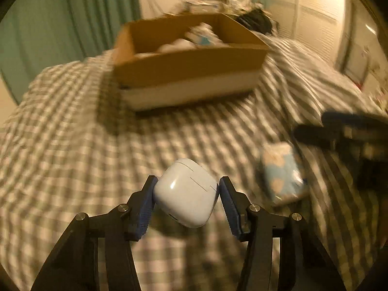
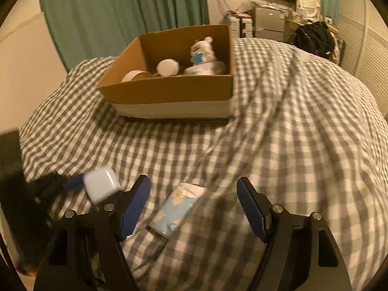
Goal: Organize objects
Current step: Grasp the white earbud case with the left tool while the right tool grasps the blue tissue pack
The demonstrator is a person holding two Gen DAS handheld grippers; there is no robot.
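My left gripper [image 1: 188,186] is shut on a white earbud case [image 1: 186,194] and holds it above the checked bedspread [image 1: 72,157]; the case also shows in the right wrist view [image 2: 101,186]. My right gripper [image 2: 194,189] is open and empty, its fingers either side of a light-blue tissue pack [image 2: 177,208] lying on the bedspread; the pack also shows in the left wrist view [image 1: 282,174]. An open cardboard box [image 2: 169,89] stands further back on the bed, holding a white bear toy [image 2: 203,51], a white round lid [image 2: 168,67] and other pale items.
Green curtains [image 2: 121,12] hang behind the bed. A black backpack [image 2: 312,38] and a cluttered desk [image 2: 269,12] stand at the far right. The bedspread [image 2: 303,133] bulges in folds on the right. The right gripper shows blurred in the left wrist view [image 1: 344,135].
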